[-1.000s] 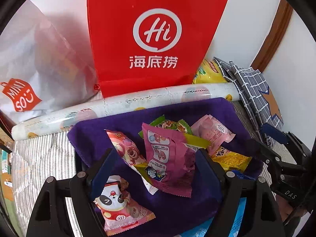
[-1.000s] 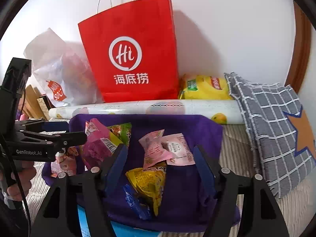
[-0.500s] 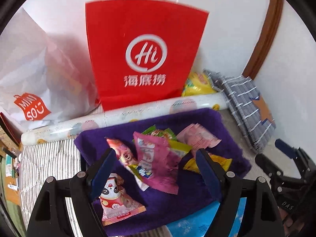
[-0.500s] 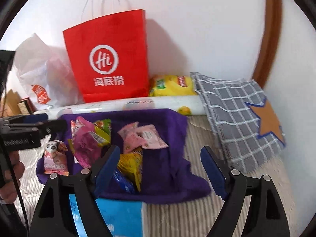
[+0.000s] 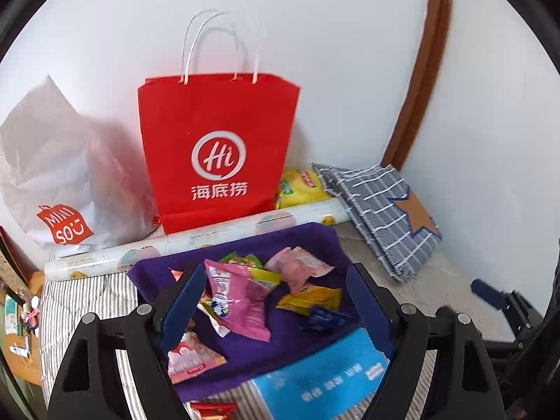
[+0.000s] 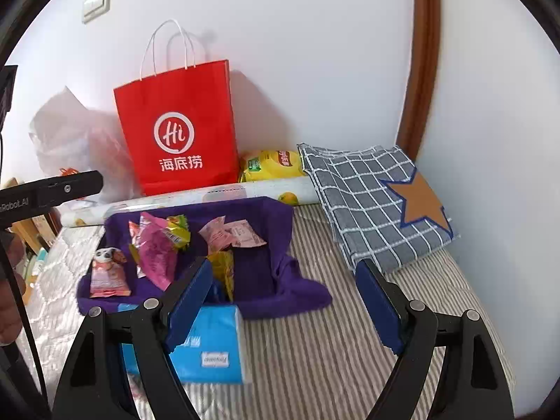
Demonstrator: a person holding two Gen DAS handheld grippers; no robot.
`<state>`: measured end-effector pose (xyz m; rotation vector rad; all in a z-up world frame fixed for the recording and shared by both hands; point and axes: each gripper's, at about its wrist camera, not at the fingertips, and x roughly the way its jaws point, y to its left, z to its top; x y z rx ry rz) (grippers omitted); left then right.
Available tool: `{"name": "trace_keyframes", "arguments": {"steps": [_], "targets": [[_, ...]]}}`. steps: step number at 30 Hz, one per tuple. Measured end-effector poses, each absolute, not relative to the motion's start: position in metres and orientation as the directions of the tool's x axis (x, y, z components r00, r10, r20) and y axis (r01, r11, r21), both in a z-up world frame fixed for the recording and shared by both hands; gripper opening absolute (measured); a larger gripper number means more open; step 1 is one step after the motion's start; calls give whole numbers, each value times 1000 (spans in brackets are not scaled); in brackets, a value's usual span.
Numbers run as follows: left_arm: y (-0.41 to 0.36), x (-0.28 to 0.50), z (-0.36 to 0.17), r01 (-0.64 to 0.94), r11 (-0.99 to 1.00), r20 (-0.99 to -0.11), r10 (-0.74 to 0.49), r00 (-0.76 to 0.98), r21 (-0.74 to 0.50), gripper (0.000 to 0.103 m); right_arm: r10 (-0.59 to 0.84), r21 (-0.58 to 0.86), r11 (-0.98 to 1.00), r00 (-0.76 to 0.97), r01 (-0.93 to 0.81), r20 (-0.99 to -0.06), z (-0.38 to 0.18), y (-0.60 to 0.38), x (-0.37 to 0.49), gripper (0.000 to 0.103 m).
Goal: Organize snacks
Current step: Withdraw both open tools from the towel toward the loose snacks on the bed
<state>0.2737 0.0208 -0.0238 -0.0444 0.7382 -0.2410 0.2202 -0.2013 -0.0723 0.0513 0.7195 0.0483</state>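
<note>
Left gripper (image 5: 276, 302): jaws wide, nothing between the pads, held above the purple cloth (image 5: 315, 241) and clear of the snacks. Seen beyond its fingers: magenta packet (image 5: 238, 301) at the cloth's middle, green packet (image 5: 241, 260) behind it, pale pink packet (image 5: 297, 267) to the right, yellow packet (image 5: 311, 299) and small blue packet (image 5: 322, 318) nearer, panda packet (image 5: 190, 353) at the cloth's near left edge behind the left finger. Right gripper (image 6: 285, 302): jaws wide too, empty, hanging over the striped bedding (image 6: 332, 343) just right of the cloth. Blue tissue pack (image 6: 210, 346) on the bedding against the cloth's near edge, partly behind the right gripper's left finger. All snacks on the cloth, loosely scattered, some overlapping. Behind the cloth, a printed roll (image 5: 196, 241) lying crosswise; past it, a red bag (image 5: 217, 147) upright against the wall, a white bag (image 5: 56, 175) to its left, a yellow chip bag (image 6: 269, 164) to its right. Checked pillow (image 6: 371, 203) with a star in the corner.
</note>
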Motion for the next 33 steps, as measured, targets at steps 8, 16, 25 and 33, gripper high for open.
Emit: {"name": "trace_keyframes", "arguments": {"steps": [8, 16, 25, 33], "targets": [[6, 240, 2, 254, 960, -653, -268, 708, -119, 82, 65, 60, 998, 804, -36, -591, -54, -209, 171, 83], [23, 201, 10, 232, 956, -625, -294, 723, -181, 82, 116, 108, 992, 812, -66, -572, -48, -205, 141, 83], [47, 155, 9, 161, 976, -608, -218, 764, -147, 82, 182, 155, 981, 815, -114, -551, -50, -186, 109, 83], [71, 124, -1, 106, 988, -616, -155, 772, -115, 82, 195, 161, 979, 828, -128, -526, -61, -171, 90, 83]]}}
